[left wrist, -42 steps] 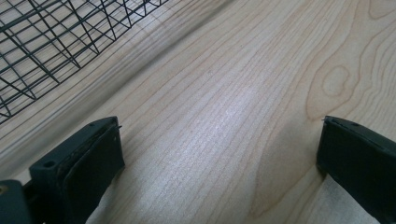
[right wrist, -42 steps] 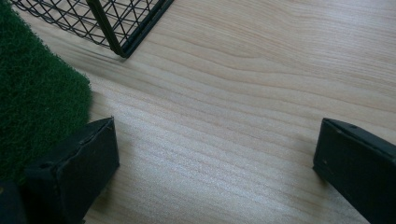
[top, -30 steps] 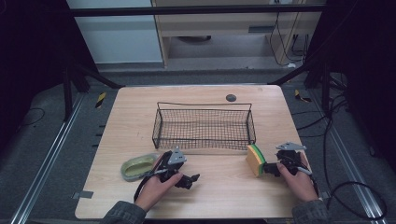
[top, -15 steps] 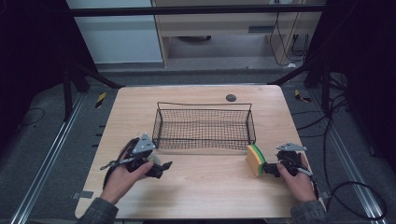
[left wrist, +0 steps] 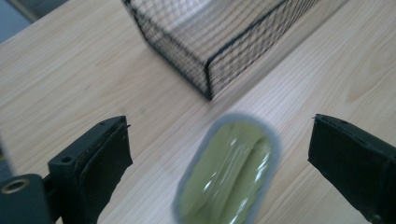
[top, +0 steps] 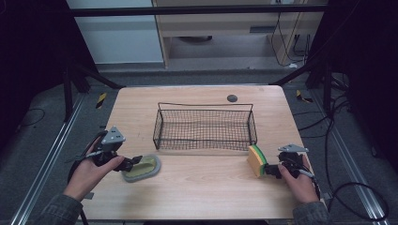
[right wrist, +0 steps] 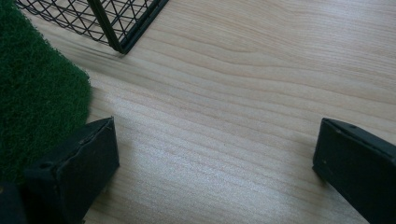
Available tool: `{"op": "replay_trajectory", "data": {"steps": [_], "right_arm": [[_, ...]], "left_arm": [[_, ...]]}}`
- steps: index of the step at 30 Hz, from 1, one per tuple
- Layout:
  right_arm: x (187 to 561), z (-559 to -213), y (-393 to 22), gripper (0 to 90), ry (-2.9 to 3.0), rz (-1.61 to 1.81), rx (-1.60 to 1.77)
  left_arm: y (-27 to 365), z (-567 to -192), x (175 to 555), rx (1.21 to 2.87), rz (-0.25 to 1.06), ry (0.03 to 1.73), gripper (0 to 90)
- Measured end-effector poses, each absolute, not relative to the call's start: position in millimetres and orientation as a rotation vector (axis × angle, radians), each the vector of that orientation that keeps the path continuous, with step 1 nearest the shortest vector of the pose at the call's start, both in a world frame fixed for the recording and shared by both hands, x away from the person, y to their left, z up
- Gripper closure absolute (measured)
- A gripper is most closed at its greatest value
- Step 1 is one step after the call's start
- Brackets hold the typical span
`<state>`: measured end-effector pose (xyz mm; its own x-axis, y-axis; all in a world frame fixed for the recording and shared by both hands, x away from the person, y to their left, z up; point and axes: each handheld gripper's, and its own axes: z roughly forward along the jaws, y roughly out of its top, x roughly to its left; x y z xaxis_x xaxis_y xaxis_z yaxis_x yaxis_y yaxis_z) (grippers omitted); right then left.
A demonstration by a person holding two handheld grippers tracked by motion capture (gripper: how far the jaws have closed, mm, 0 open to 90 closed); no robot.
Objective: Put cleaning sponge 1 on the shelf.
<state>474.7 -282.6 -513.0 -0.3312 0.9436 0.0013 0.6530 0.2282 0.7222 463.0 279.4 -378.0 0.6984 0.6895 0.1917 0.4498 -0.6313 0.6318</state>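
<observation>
Altogether on the table (top: 202,192): one wire basket (top: 205,125), one sponge (top: 256,160), one soap dish (top: 141,168), one small dark disc (top: 232,98), and two tools, one in each hand.
Basket: black mesh, rectangular, sitting in the middle of the table with nothing showing inside it.
Sponge: yellow with a green scouring face, standing on edge just beside the basket's near right corner.
Soap dish: oval, grey-rimmed, pale green inside, lying flat near the basket's near left corner but apart from it.
Disc: lying beyond the basket, toward the far edge of the table.
Left tool (top: 135,162): jaws are standing wide apart; in the left gripper view (left wrist: 219,163) the soap dish is lying between them, and neither jaw is touching it.
Right tool (top: 269,169): jaws are spread wide, gripping nothing; in the right gripper view (right wrist: 215,158) bare wood is showing between them, and the sponge's green face is sitting just outside one jaw.
Contact between that jaw and the sponge: cannot tell.
</observation>
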Motion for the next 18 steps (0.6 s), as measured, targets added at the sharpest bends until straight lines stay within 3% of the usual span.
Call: {"op": "replay_trajectory", "data": {"steps": [18], "right_arm": [[474.0, -513.1, -282.2, 0.6, 2.06, 0.882, 1.472]], "left_arm": [[266.2, -382.1, 476.3, 2.549, 0.49, 0.802, 7.2]]}}
